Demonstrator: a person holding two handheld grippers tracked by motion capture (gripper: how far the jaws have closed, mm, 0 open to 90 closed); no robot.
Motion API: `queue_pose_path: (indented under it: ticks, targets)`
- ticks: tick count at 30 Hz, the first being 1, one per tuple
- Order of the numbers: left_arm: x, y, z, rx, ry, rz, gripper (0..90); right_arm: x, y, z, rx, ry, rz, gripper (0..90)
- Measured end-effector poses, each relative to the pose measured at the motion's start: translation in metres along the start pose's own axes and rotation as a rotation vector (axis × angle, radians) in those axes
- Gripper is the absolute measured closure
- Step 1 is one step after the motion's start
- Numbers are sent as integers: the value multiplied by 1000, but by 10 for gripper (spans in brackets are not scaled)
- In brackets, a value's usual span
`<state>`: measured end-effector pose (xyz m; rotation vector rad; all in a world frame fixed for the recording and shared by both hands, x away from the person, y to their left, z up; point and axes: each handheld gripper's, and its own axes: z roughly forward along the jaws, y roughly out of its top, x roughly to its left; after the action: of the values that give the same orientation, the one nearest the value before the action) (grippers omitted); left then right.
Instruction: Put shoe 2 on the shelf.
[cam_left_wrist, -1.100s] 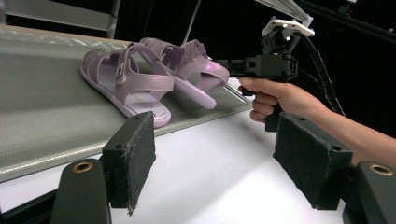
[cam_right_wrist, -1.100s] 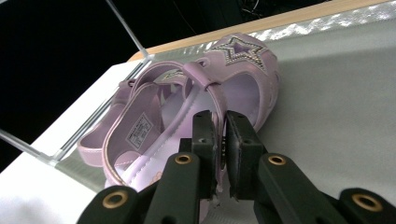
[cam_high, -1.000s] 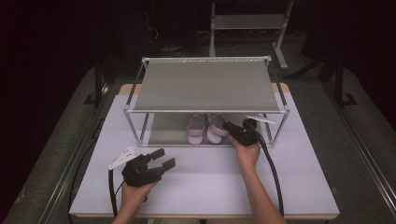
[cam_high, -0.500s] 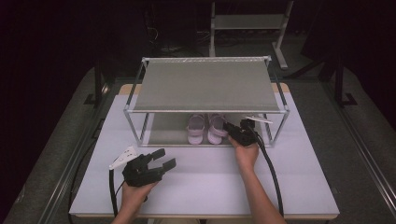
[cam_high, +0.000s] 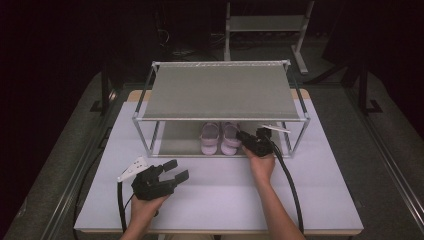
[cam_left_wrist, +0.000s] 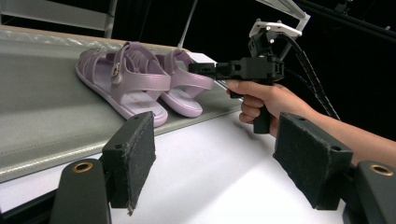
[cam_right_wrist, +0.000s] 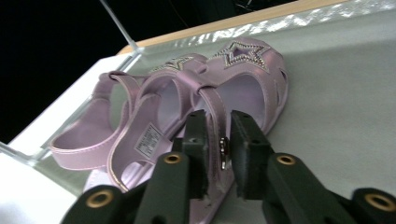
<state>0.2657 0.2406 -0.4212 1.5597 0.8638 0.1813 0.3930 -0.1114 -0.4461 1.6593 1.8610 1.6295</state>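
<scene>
Two lilac sandals stand side by side on the lower shelf (cam_high: 175, 141) of a metal rack (cam_high: 220, 92). My right gripper (cam_high: 242, 136) (cam_right_wrist: 217, 119) reaches under the top shelf to the right sandal (cam_high: 230, 138) (cam_right_wrist: 252, 84). Its jaws have just been opening and stand close on either side of the sandal's buckled ankle strap (cam_right_wrist: 218, 140), which is still between them. The left sandal (cam_high: 209, 138) (cam_right_wrist: 107, 130) lies free beside it. My left gripper (cam_high: 176, 170) (cam_left_wrist: 215, 120) rests open and empty over the white table, facing the sandals (cam_left_wrist: 126, 79) and the right gripper (cam_left_wrist: 201, 69).
The rack's mesh top shelf hangs low over the sandals, with thin posts (cam_high: 300, 135) at its corners. The white table (cam_high: 225, 195) stretches in front of the rack to its near edge. Cables (cam_high: 292, 185) trail from both grippers toward the person.
</scene>
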Motion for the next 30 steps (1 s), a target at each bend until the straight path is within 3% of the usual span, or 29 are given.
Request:
queue_pose_path:
  ticks: [3,4,10,19,30]
  targets:
    - [0,-1,0,3,-3,-2,287,2,1,-1,-8,23,-5,693]
    - [0,-1,1,4,-2,-2,287,1,1,-2,-3,6,-17,677]
    - [-1,-1,1,5,-3,1,287,-2,3,-7,13,18,13,643]
    - [-1,-1,1,-2,4,-2,287,-1,4,-16,13,80,33,610]
    - [-2,-2,3,9,-3,3,287,-8,-1,-27,20,80,48,598]
